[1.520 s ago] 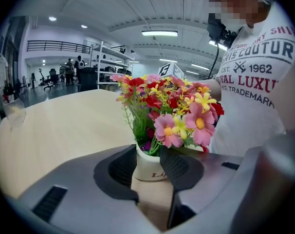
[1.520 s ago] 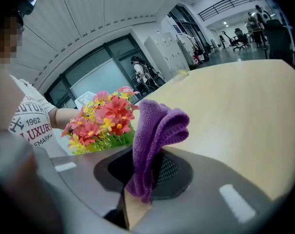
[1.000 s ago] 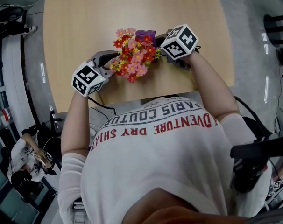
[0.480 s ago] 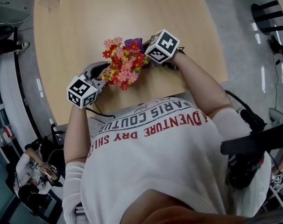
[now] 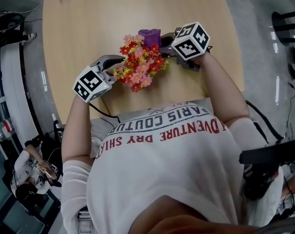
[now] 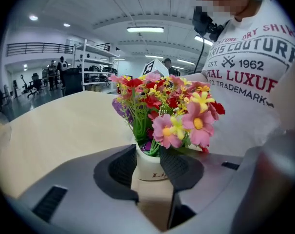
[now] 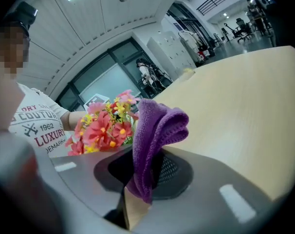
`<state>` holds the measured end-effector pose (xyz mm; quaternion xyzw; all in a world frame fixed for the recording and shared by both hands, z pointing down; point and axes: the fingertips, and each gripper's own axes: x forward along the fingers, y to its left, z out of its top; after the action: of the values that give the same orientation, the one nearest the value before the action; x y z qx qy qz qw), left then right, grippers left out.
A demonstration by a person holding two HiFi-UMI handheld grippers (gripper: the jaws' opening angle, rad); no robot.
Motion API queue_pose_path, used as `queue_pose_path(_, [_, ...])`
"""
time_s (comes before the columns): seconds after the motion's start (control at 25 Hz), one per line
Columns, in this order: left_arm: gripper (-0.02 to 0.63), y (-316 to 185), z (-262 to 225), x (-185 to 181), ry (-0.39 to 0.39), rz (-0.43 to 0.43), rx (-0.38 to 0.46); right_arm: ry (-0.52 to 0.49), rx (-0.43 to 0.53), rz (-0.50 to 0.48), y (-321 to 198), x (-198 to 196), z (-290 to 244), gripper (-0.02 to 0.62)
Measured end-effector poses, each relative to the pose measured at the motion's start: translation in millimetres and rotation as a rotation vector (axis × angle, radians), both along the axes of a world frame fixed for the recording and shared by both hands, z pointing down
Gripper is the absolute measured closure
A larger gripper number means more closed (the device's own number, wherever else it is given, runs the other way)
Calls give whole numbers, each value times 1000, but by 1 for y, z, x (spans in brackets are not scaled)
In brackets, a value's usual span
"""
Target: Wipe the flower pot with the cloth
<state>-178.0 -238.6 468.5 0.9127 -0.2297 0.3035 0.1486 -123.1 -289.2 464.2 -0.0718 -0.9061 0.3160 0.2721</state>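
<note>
1. Near the front edge of the table [image 5: 89, 23], the white flower pot [image 6: 148, 168] stands upright, hidden in the head view under its artificial flowers [image 5: 140, 65].
2. Left gripper [image 6: 150, 164]: jaws pinch the pot's sides, probably to steady it against wiping.
3. Right gripper [image 7: 146, 172]: jaws clamp the purple cloth [image 7: 157, 126]. A loose fold sticks out past the tips, so fabric rather than pads would meet the pot.
4. Cloth sits just beside the bouquet's far side; can't tell whether it touches the pot.
</note>
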Motion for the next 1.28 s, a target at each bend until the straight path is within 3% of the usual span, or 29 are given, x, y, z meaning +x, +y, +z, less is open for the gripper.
queue_pose_path(0.24, [456,-4,5,-3,-49,100,-16,-12,-12,-83,9,-14,-3,529])
queue_pose_path(0.52, [456,-7,5,-3,6,74,-40,17,-76,-89,5,-16,14,529])
queue_pose_path(0.8, [456,-9,9,-4,3,37,-18,184,11,-116,8,-8,60,530])
queue_pose_path(1.04, [456,-13,6,-4,25,-56,8,184,46,-71,3,-2,61,529])
queue_pose_path(1.28, [454,8,0,-18,88,-266,53,171,79,55,5,13,53,529])
